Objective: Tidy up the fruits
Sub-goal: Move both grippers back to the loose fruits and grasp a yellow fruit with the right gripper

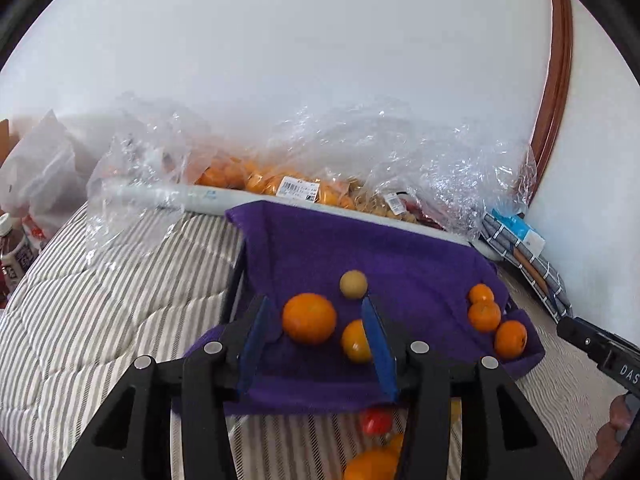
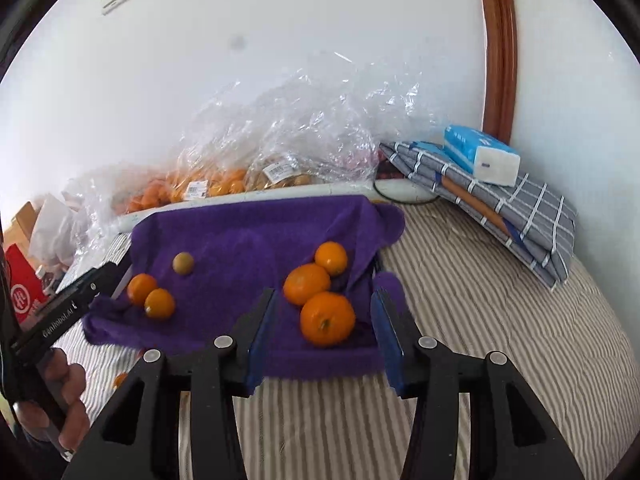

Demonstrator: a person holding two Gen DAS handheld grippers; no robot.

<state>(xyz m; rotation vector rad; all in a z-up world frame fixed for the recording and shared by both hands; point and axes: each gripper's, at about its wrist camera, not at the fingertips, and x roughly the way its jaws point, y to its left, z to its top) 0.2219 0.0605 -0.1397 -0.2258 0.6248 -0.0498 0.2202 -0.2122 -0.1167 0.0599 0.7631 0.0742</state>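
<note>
Striped bedding carries a purple towel laid out with loose fruit, against a white wall.

Left gripper stands open above the towel, nothing between its pads; two oranges and a small pale fruit lie just ahead. Right gripper is likewise open and empty, over a cluster of three oranges at the towel's right side. Bagged oranges in clear plastic bags sit behind, along the wall. A tissue pack rests on folded checked cloth.

Both grippers, left gripper and right gripper, are black with blue fingers and round silver screws.
</note>
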